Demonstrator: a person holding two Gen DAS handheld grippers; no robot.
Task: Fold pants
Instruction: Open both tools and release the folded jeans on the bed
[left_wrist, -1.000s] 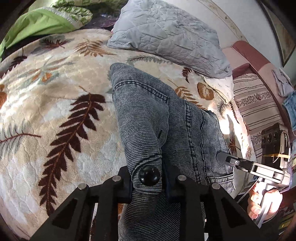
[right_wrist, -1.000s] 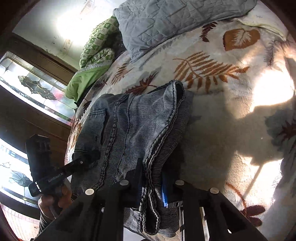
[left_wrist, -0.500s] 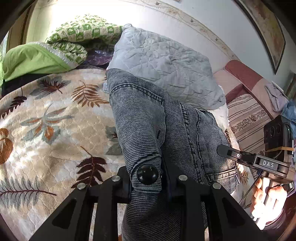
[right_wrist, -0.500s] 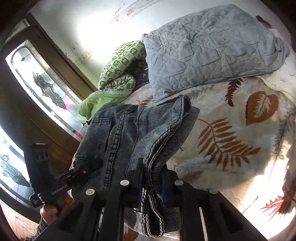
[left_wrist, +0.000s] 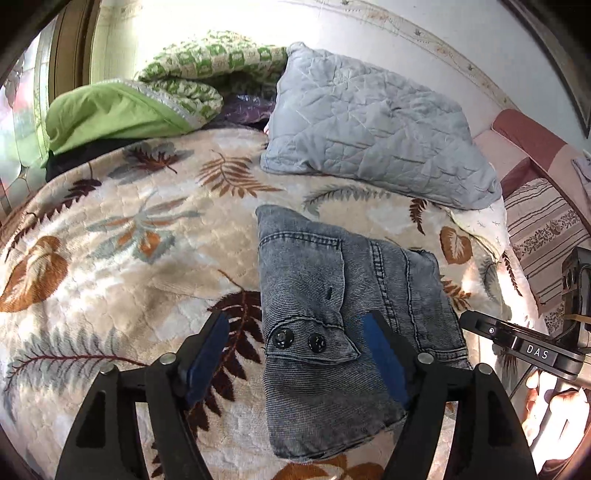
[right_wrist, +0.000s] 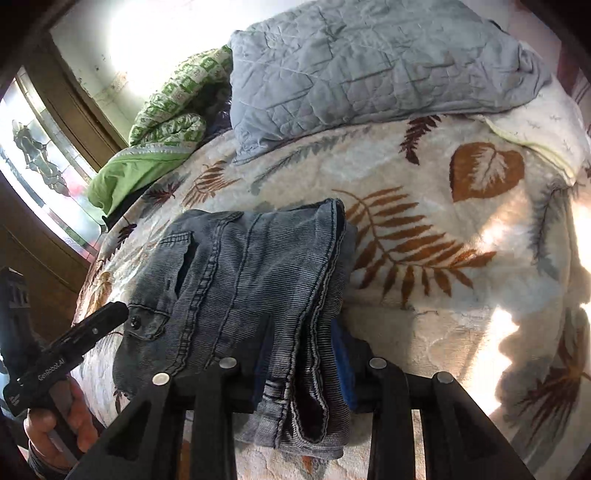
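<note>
Your left gripper (left_wrist: 295, 360) stands wide open, its blue pads either side of the waistband snaps, holding nothing. Your right gripper (right_wrist: 304, 360) has its fingers partly apart around the stacked edges of the pants (left_wrist: 351, 314); you cannot tell whether the pads actually press the cloth. The pants lie folded in a compact bundle on the leaf-print blanket (left_wrist: 129, 258). Beyond the pants sits the grey quilted pillow (left_wrist: 369, 122), with the green bedding (left_wrist: 118, 110) to the pillow's left.
</note>
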